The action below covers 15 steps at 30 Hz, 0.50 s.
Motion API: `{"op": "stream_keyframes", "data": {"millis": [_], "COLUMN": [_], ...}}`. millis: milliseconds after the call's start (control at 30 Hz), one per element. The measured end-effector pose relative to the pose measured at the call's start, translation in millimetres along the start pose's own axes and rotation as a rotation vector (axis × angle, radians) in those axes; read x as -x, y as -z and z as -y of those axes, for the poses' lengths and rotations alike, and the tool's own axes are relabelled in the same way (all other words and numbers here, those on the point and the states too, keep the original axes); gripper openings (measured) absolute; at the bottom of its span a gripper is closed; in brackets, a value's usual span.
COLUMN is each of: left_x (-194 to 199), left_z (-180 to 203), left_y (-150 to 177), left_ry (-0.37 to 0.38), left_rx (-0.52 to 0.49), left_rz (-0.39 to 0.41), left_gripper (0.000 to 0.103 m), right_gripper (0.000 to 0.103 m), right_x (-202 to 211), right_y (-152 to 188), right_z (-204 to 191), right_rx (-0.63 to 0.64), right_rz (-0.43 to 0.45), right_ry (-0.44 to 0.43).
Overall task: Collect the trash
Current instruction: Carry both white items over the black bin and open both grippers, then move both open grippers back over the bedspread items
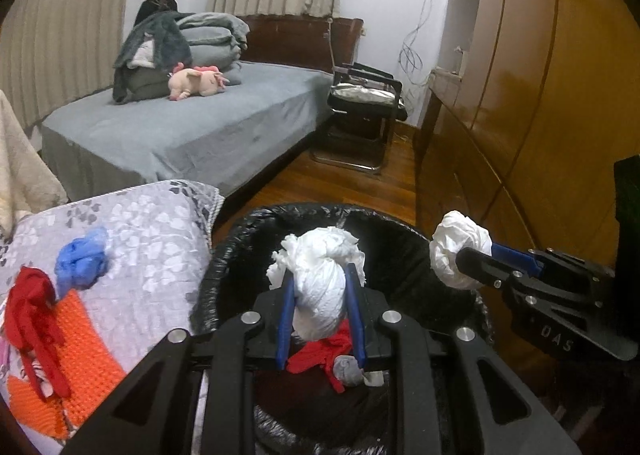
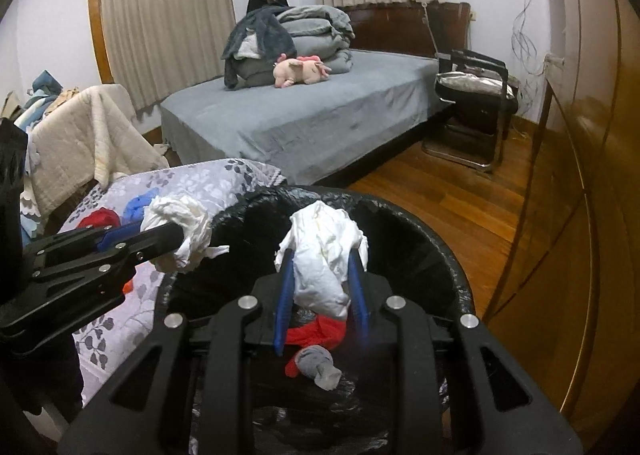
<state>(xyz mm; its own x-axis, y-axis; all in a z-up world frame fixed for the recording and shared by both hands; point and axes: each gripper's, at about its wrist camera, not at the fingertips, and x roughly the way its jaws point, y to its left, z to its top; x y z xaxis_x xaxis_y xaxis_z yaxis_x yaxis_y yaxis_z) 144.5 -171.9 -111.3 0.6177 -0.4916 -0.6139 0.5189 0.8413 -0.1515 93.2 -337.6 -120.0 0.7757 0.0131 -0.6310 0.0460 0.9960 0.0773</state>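
Hiding bin (image 1: 240, 251) floor | left fingers (image 1: 320, 287) grip tissue (image 1: 320, 295) | right fingers (image 2: 322, 275) clamp second wad (image 2: 320, 271)

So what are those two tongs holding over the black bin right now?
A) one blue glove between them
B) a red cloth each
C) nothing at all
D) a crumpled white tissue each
D: the left tongs pinch a crumpled white tissue, and the right tongs pinch another white wad over the black bin.

Both cameras sat close above the black bin (image 1: 240, 239) (image 2: 420, 223), side by side, looking down and toward the bed (image 1: 180, 135) (image 2: 320, 127).
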Motion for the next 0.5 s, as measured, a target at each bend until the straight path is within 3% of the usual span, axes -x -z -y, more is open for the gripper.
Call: {"op": "stream_keyframes", "data": {"millis": [100, 167, 333, 500], "left_x": [-6, -8, 0, 18], "left_z": [1, 0, -11, -28], "left_y": [1, 2, 4, 4], "left_ry": [0.017, 0.02, 0.009, -0.045], "left_rx": [0.003, 0.009, 0.025, 0.054], "left_rz": [-0.014, -0.018, -0.012, 0.018], "left_gripper": [0.033, 0.053, 0.067, 0.081], "right_gripper": [0.036, 0.049, 0.063, 0.091], "right_x": [-3, -5, -3, 4], "right_y": [4, 6, 10, 8], "right_z": [4, 6, 10, 5], "right_rx": [-0.006, -0.011, -0.025, -0.029], "right_rz": [-0.014, -0.022, -0.018, 0.014], "right_ry": [0.01, 0.023, 0.038, 0.048]}}
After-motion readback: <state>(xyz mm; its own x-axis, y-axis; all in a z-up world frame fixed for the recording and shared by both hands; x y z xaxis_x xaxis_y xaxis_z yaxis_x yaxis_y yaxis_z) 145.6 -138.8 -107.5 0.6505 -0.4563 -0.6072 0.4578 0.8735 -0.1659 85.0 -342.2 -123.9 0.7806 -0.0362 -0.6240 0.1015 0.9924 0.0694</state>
